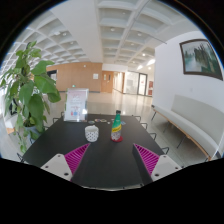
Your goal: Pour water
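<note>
Ahead, the gripper holds its jaws wide apart over the dark worktop, gripping nothing. Beyond the jaws, well apart from them, a bottle with a red cap stands upright just beside a white cup. A leafy plant rises further left.

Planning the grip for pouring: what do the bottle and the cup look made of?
The bottle looks like clear plastic, with a green label and red cap. The cup seems white and patterned, ceramic or paper; hard to tell. Both stand on a dark matte table, beyond the open tool.
</note>
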`<action>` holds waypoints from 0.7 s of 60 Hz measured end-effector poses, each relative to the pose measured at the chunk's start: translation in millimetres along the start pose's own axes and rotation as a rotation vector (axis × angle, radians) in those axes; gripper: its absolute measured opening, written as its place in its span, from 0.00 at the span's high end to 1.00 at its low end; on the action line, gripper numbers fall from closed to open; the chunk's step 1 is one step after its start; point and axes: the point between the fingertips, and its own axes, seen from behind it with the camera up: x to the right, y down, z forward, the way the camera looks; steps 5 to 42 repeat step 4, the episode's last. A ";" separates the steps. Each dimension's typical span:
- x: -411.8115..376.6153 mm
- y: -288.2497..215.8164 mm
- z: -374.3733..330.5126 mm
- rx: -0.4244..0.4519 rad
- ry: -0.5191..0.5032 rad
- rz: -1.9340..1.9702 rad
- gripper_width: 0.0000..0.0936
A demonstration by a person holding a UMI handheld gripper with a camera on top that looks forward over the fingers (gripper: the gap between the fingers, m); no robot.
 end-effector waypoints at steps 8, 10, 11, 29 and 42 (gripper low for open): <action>-1.9 -0.7 -1.5 0.004 -0.005 0.014 0.08; -1.9 -0.7 -1.5 0.004 -0.005 0.014 0.08; -1.9 -0.7 -1.5 0.004 -0.005 0.014 0.08; -1.9 -0.7 -1.5 0.004 -0.005 0.014 0.08; -1.9 -0.7 -1.5 0.004 -0.005 0.014 0.08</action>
